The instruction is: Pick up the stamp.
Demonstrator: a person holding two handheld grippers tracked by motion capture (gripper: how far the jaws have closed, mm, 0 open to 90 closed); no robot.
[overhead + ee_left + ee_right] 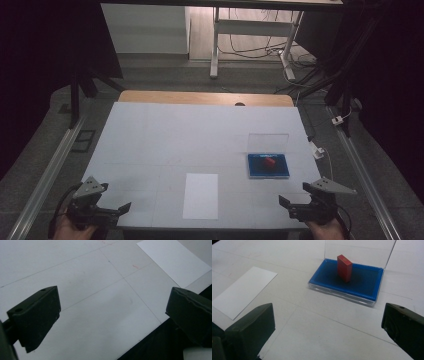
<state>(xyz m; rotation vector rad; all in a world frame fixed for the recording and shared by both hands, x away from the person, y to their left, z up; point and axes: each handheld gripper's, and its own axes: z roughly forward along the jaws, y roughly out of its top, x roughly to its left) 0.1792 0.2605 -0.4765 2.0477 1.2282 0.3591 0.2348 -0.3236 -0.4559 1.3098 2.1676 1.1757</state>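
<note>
Both jaws spread and empty, left gripper (107,212) and right gripper (296,206) wait; red block (344,267) at one o'clock, white card (200,195) untouched

Red block (344,267), blue tray (367,286), white sheet (242,291)

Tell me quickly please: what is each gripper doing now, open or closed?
Left gripper: open, holding nothing.
Right gripper: open, holding nothing.
</note>
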